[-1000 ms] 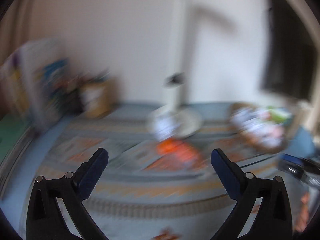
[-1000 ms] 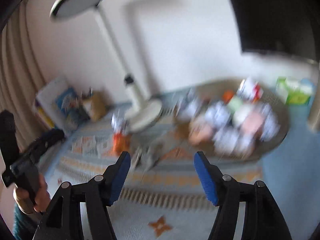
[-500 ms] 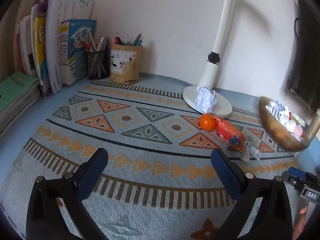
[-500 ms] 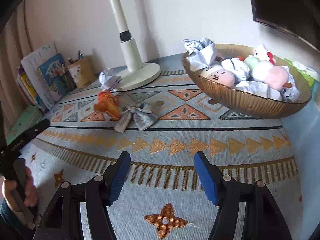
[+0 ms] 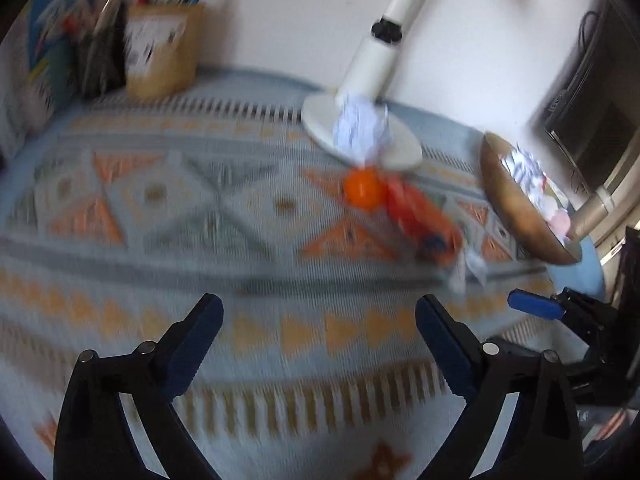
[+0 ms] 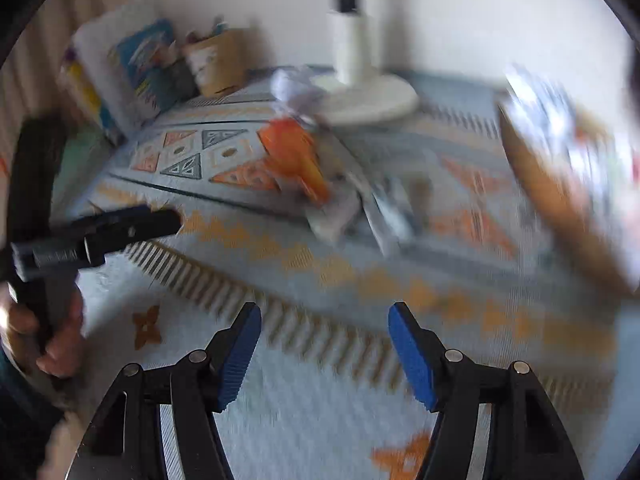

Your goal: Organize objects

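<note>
Lying loose on the tabletop mat: an orange ball [image 5: 362, 194], orange toy [image 5: 420, 216], crumpled paper [image 5: 360, 130]. Bowl [image 5: 516, 208] already holds several items; left tool [image 5: 318, 334] and right tool [image 6: 324, 338] gape wide, empty

We can read no text in either view. The label on the pen cup [image 5: 160, 50] and the covers of the books [image 6: 132, 64] carry print, but blur smears it beyond reading.

The patterned mat [image 5: 168, 240] looks like woven cloth, matt and ribbed. The orange ball [image 5: 362, 194] is glossy and smooth. The paper wad [image 5: 360, 130] is crumpled, and the brown bowl [image 5: 516, 212] has a ribbed sheen.
</note>
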The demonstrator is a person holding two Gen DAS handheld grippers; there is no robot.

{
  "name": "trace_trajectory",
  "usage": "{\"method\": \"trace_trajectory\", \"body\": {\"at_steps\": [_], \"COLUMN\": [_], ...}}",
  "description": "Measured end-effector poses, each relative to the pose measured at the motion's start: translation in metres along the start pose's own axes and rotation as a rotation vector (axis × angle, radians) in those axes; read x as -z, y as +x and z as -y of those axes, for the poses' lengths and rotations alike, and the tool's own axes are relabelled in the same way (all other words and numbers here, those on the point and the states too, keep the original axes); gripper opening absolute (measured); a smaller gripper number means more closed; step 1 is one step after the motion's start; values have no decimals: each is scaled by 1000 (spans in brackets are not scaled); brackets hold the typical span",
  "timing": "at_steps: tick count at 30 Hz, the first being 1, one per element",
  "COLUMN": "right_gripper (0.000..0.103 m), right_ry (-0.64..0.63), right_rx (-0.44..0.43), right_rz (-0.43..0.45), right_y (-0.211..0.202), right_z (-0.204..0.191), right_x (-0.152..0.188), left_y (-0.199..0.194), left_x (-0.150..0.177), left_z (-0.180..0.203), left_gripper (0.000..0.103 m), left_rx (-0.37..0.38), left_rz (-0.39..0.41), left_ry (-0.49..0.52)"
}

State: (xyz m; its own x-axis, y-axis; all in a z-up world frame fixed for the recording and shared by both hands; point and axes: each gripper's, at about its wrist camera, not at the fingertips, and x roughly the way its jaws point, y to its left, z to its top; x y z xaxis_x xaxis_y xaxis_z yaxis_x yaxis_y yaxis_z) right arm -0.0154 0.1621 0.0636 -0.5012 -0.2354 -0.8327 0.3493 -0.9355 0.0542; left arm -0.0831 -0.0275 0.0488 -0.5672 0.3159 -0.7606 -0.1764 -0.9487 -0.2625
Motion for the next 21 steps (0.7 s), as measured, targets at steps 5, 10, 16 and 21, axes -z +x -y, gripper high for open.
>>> {"method": "trace_trajectory", "body": {"at_steps": [5,10,16,21], "right_gripper": [65,42,26,24], "right_ry": [-44,22,116,249], "right_rx": [-20,-120,-255,-372], "right_rz": [53,32,77,155], "right_y": [18,51,58,50], "right_z": [-15,-2,20,52], "right_x": [-54,-82,-76,-65], "left_y": [22,51,66,80], "left_x": [-43,-48,-55,-60], "left_z": [8,16,34,47], "left_gripper": [97,95,84,53], "left_rx": [-31,5,10,29], "left_rz": [12,-32,-16,-27], "left_ry": [172,287,358,385]}}
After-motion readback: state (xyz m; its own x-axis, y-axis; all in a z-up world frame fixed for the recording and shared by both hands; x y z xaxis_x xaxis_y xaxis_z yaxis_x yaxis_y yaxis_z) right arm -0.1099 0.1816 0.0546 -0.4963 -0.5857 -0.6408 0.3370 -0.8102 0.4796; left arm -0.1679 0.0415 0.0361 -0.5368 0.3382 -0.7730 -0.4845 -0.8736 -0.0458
